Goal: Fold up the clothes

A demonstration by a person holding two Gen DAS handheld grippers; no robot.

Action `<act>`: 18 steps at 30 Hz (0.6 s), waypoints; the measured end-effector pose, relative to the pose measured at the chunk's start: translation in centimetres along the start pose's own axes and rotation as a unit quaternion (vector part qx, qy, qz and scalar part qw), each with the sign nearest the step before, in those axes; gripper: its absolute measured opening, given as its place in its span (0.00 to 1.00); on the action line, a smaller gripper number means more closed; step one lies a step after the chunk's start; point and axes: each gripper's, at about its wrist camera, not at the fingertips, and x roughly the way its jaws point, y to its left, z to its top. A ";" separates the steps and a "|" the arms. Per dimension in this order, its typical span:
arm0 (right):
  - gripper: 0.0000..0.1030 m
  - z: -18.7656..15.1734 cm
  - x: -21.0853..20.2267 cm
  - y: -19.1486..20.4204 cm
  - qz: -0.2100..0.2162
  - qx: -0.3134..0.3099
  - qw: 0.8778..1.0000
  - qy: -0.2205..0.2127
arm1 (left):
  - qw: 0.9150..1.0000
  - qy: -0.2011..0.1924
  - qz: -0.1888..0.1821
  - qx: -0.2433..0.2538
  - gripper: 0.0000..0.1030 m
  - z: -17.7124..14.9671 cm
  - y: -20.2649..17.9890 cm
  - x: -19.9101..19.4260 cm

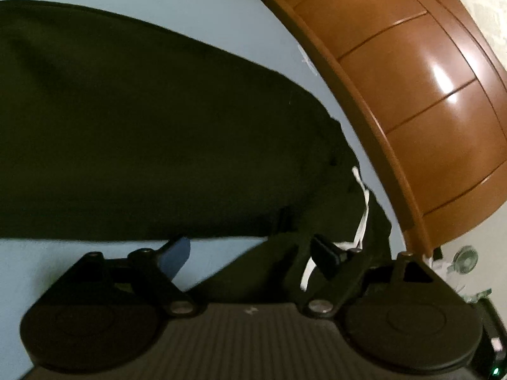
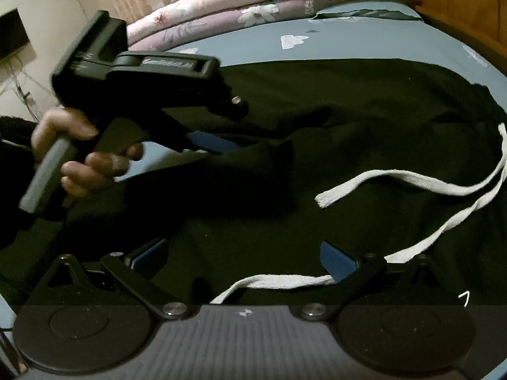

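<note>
Pale blue bedsheet (image 2: 364, 41) covers a bed with a brown wooden headboard (image 1: 421, 101) at the right of the left wrist view. One black garment (image 2: 317, 145) lies spread across the sheet, filling the middle of both views, with two white drawstring ends (image 2: 396, 183) trailing at the right. Folded quilts (image 2: 221, 9) are stacked at the top of the right wrist view. The left gripper (image 1: 253, 250) stands spread at the garment's lower edge, nothing between its two blue pads. The right gripper (image 2: 244, 253) is also spread, low over the cloth, one drawstring crossing beside its right pad. One hand (image 2: 85, 158) grips the left tool's handle.
</note>
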 end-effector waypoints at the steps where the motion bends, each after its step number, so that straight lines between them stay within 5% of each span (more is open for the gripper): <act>1: 1.00 -0.1 -0.4 -0.2 0.002 0.002 1.000 -0.003 | 1.000 -0.004 0.001 -0.001 0.80 0.2 -0.1 -0.1; 8: 1.00 0.5 -0.9 0.5 0.002 -0.021 1.000 -0.018 | 0.996 -0.071 -0.022 -0.040 0.79 0.9 0.9 -2.0; 14: 1.00 0.4 -0.3 0.8 0.011 -0.018 1.000 -0.008 | 0.999 -0.010 -0.041 -0.027 0.80 -0.4 0.6 0.3; 18: 1.00 0.3 0.1 0.7 0.006 -0.017 1.000 0.001 | 0.999 -0.021 -0.030 -0.005 0.80 0.2 -0.5 1.1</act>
